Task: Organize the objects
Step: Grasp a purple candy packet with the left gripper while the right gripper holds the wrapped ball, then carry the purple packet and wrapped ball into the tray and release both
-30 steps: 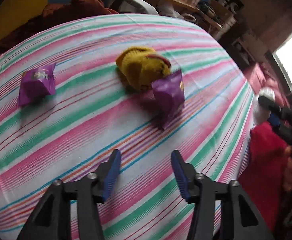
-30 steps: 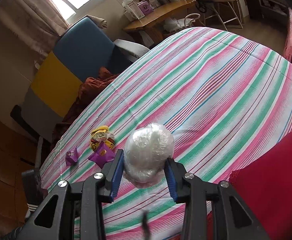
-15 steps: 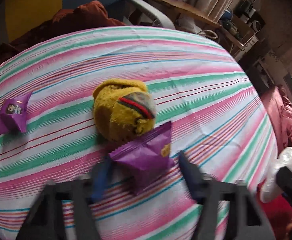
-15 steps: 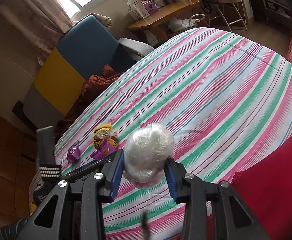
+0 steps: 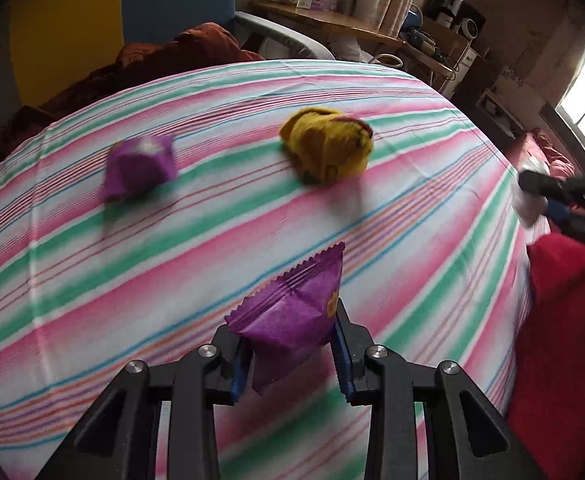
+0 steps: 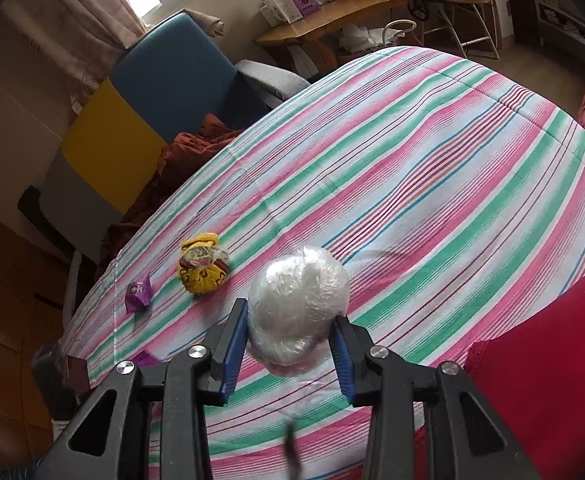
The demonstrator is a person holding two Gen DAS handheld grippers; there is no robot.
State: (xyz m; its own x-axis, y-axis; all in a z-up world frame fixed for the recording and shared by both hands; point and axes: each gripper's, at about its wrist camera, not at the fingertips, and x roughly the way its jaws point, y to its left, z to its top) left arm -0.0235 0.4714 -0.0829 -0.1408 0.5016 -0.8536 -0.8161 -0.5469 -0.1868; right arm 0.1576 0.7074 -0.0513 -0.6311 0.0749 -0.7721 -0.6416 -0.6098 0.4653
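Note:
My left gripper (image 5: 290, 350) is shut on a purple snack packet (image 5: 292, 312) and holds it above the striped bedsheet (image 5: 172, 264). A second purple packet (image 5: 138, 168) and a yellow cloth bundle (image 5: 326, 150) lie further off on the sheet. My right gripper (image 6: 290, 348) is shut on a ball of clear plastic wrap (image 6: 298, 312), held above the sheet's near edge. In the right wrist view the yellow bundle (image 6: 201, 266) and the lying purple packet (image 6: 138, 292) sit at the left. The right gripper also shows at the left wrist view's right edge (image 5: 548, 200).
A red cloth (image 6: 544, 360) covers the near right corner. A blue and yellow armchair (image 6: 152, 92) with a brown blanket (image 6: 188, 156) stands behind the bed. A wooden shelf (image 6: 332, 16) with boxes is at the back.
My left gripper closed on the purple packet that lay beside the yellow bundle and has lifted it back toward me. My right gripper keeps holding the plastic ball, nearly still.

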